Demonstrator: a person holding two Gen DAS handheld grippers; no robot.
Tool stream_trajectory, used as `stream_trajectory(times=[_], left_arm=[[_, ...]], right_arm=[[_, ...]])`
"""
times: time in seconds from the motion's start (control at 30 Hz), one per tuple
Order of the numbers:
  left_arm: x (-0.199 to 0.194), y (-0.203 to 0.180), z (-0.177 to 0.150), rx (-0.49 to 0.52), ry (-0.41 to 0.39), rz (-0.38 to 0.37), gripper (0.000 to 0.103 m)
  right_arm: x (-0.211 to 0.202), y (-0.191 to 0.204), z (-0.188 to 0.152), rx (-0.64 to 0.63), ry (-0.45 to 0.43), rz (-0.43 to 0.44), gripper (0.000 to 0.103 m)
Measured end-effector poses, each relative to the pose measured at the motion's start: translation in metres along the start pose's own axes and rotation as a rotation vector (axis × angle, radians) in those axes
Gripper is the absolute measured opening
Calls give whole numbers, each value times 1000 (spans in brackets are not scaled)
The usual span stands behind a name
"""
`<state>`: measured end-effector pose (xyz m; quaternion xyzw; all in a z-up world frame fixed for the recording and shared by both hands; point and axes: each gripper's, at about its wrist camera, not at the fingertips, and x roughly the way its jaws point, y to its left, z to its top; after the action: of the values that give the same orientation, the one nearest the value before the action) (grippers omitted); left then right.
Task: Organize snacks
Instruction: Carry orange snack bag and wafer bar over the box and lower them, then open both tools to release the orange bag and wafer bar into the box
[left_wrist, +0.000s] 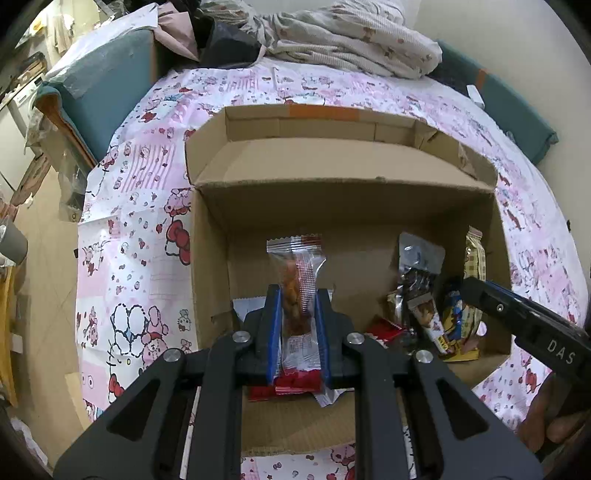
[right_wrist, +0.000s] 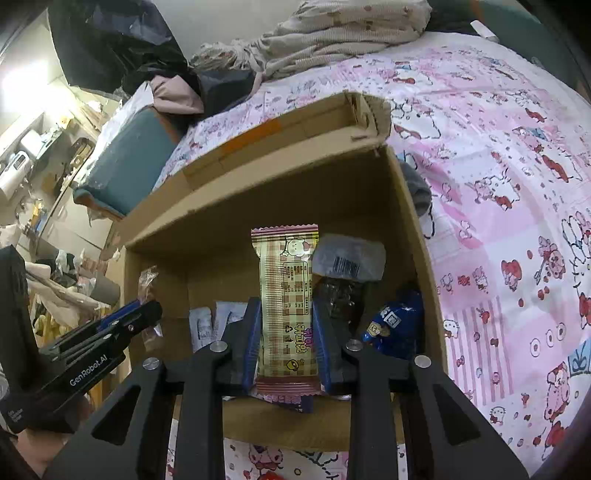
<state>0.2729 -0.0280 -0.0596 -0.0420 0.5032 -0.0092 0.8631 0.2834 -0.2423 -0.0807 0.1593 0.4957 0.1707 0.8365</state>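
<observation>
An open cardboard box (left_wrist: 343, 177) sits on a pink cartoon-print sheet; it also shows in the right wrist view (right_wrist: 258, 192). My left gripper (left_wrist: 298, 295) is shut on a clear red-striped snack packet (left_wrist: 297, 269), held upright over the box's left half. My right gripper (right_wrist: 286, 306) is shut on a beige plaid snack bar (right_wrist: 286, 295), held upright over the box's right half. The right gripper's finger shows in the left wrist view (left_wrist: 517, 314). Loose snacks lie in the box: a dark packet with a clear top (left_wrist: 419, 266), a blue wrapper (right_wrist: 395, 325), a red packet (left_wrist: 384, 330).
The pink sheet (left_wrist: 140, 229) covers the bed around the box. A heap of blankets and clothes (left_wrist: 332, 33) lies behind it. A teal cushion (left_wrist: 107, 85) is at the left rear. The floor and clutter lie to the left.
</observation>
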Motion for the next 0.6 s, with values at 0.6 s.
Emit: stream_trajectory(times=[0.6], left_arm=[[17,-11,-5,51,9,3,16]], right_arm=[[32,-23,-5,49,83,5,28]])
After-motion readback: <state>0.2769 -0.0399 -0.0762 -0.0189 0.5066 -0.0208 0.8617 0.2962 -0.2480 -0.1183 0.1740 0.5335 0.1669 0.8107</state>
